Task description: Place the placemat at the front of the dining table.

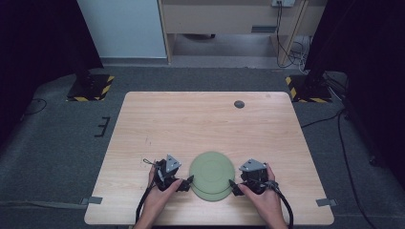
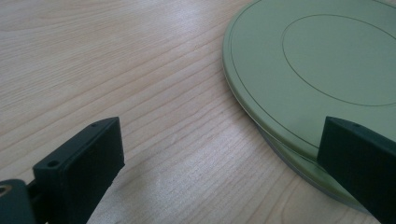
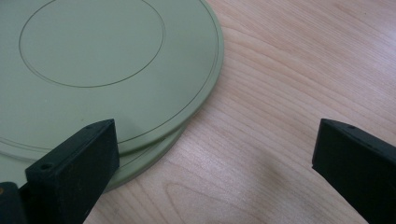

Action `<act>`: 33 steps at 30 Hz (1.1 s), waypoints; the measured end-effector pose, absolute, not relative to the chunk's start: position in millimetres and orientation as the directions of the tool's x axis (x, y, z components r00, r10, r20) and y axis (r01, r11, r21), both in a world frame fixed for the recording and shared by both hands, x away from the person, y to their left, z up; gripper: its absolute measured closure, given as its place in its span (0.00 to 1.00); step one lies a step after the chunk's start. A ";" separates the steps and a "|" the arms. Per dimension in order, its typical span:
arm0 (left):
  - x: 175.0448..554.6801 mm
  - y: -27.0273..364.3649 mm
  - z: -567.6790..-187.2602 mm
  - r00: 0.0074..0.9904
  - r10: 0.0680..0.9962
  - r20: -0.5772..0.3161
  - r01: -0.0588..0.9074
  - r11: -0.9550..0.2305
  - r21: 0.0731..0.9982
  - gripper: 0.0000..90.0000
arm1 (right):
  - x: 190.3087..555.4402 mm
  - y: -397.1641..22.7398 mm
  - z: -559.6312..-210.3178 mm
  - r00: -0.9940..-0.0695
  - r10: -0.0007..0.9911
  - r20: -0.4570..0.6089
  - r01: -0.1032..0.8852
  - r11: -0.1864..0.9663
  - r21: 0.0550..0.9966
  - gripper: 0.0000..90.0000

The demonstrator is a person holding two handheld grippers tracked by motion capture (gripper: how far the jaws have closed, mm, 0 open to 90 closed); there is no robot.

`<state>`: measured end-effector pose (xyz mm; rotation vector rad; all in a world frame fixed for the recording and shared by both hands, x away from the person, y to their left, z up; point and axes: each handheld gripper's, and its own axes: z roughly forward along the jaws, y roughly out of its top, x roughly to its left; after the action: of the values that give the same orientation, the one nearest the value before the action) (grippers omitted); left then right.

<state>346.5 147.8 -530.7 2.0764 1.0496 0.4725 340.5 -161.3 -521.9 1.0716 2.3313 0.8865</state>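
Two green plates (image 1: 211, 175) sit stacked, low in the middle of the high view. The left gripper (image 1: 189, 180) and right gripper (image 1: 232, 183) are wide open, holding nothing. A pinch might grab both plates, or slide the top one off

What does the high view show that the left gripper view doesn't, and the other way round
The high view alone takes in the whole table, the dark round spot near its far edge, both hands, the right gripper and the floor around. The left gripper view alone shows close up that two green plates lie stacked, the upper plate shifted off the lower plate. Both show the left gripper open at the stack's edge.
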 end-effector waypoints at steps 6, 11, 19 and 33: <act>347.4 147.4 -530.6 0.594 0.804 -0.004 0.526 -0.385 0.758 0.00 | 341.7 -161.0 -521.9 -0.602 0.790 -0.114 0.514 0.493 0.702 0.01; 347.4 147.9 -530.5 0.594 0.805 -0.008 0.530 -0.383 0.756 0.00 | 341.0 -161.0 -521.8 -0.603 0.790 -0.115 0.511 0.493 0.704 0.03; 346.8 148.3 -531.3 0.591 0.806 -0.007 0.534 -0.385 0.753 0.01 | 338.8 -160.6 -521.6 -0.605 0.786 -0.124 0.502 0.497 0.708 0.05; 348.0 148.0 -532.1 0.586 0.810 -0.002 0.535 -0.386 0.751 0.00 | 338.0 -160.2 -522.4 -0.598 0.789 -0.139 0.499 0.502 0.706 0.04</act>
<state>348.0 148.0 -532.1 2.0835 1.0649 0.4803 338.0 -160.2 -522.4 1.0607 2.3007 0.8716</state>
